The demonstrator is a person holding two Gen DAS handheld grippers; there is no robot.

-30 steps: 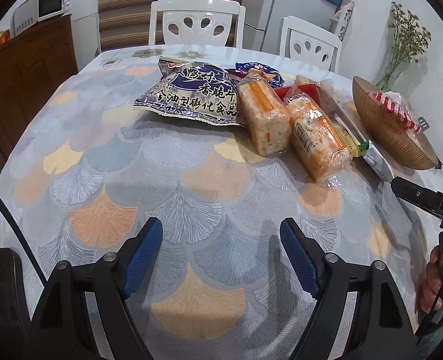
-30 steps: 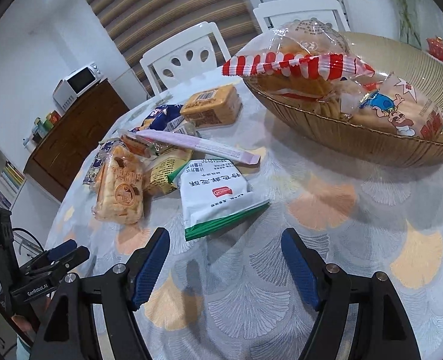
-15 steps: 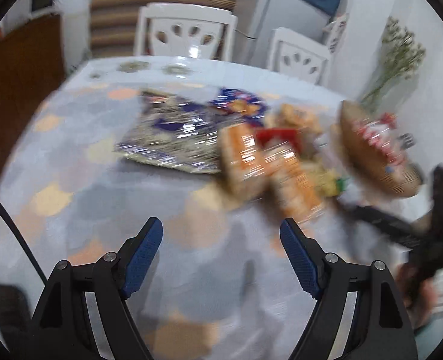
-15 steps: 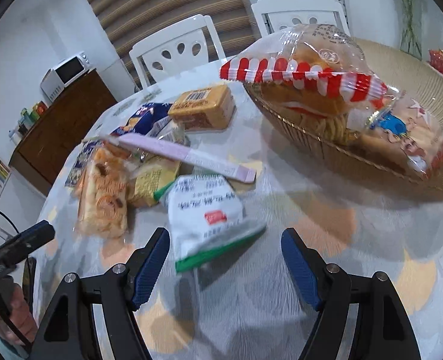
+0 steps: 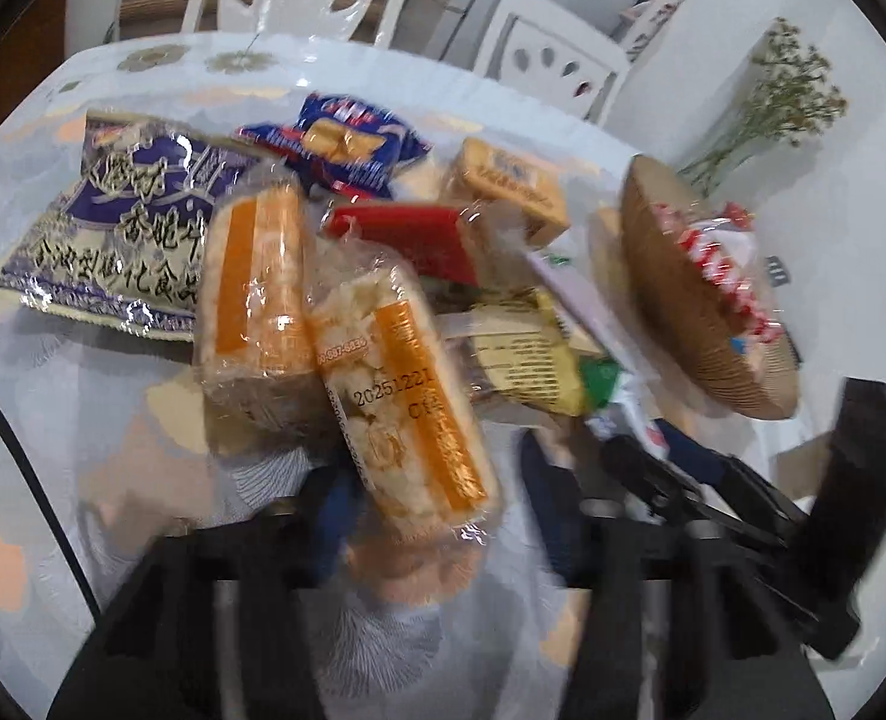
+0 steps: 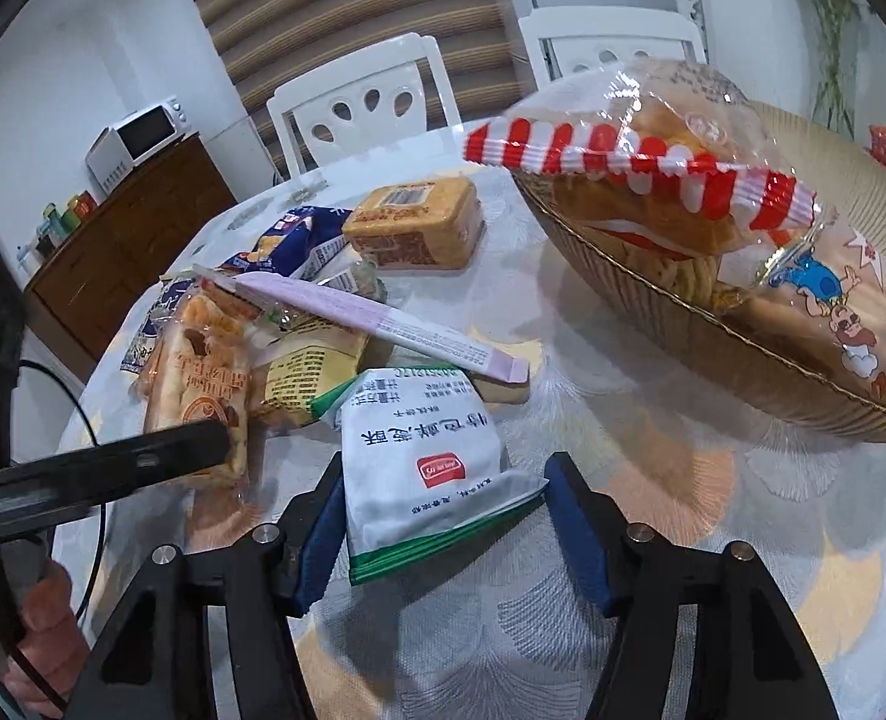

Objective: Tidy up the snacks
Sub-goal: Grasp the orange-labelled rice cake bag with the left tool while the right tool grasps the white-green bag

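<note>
Several wrapped snacks lie in a heap on the round table. In the left wrist view my left gripper (image 5: 437,516) is open with its fingers either side of the near end of an orange-striped rice cracker pack (image 5: 404,405); a second such pack (image 5: 254,294) lies beside it. In the right wrist view my right gripper (image 6: 443,534) is open around the near end of a white and green packet (image 6: 428,462). The woven basket (image 6: 743,360) at the right holds a red-striped bread bag (image 6: 641,162) and a cartoon-printed pack (image 6: 833,312).
A purple chip bag (image 5: 113,234), a blue packet (image 5: 347,144), a tan cake box (image 6: 413,228), a long lilac stick pack (image 6: 383,318) and a yellow pack (image 6: 305,378) crowd the heap. White chairs (image 6: 359,108) stand behind the table. A vase of dried flowers (image 5: 773,102) stands at the right.
Both grippers have moved forward into the heap. The left one now straddles the rice cracker pack and the right one straddles the white and green packet. Both stay open.
</note>
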